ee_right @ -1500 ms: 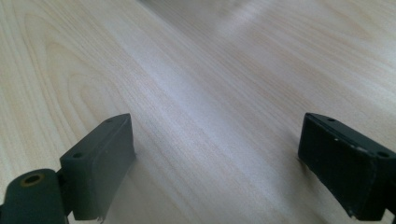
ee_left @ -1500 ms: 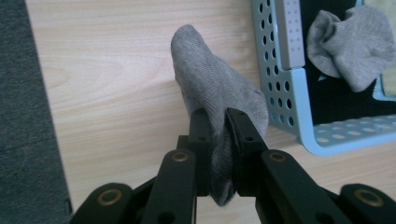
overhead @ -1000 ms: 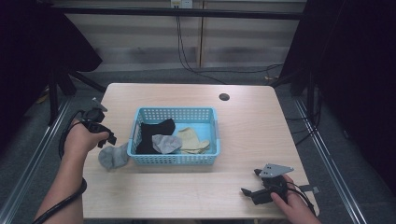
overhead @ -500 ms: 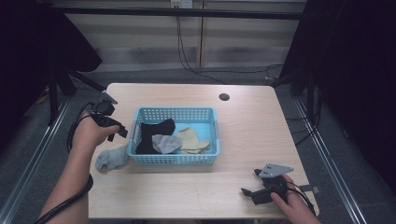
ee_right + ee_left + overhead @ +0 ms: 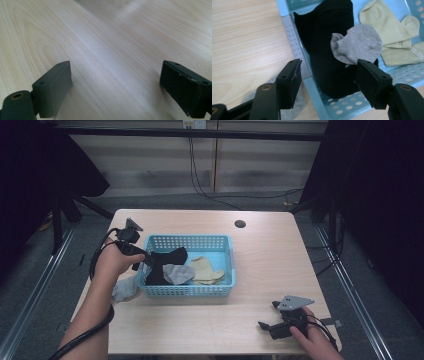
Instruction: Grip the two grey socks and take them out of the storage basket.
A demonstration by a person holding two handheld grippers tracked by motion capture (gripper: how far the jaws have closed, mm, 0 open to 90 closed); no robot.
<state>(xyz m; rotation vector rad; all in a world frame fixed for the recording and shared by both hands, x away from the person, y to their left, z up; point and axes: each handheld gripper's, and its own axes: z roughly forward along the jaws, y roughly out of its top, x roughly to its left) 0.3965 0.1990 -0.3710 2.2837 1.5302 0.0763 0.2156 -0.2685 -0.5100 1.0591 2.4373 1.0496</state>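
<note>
The left gripper (image 5: 327, 82) is being held spread over the black sock (image 5: 329, 50) (in the blue basket (image 5: 220, 290)); the right gripper (image 5: 117, 87) is being rested spread on the table (image 5: 105, 37).

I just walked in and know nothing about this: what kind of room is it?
Probably a lab or recording workspace, not a home. A light wooden table stands on grey carpet between dark curtains, cables hang down the back wall, and a person works over a blue perforated plastic basket of socks with a hand-held left gripper.
</note>
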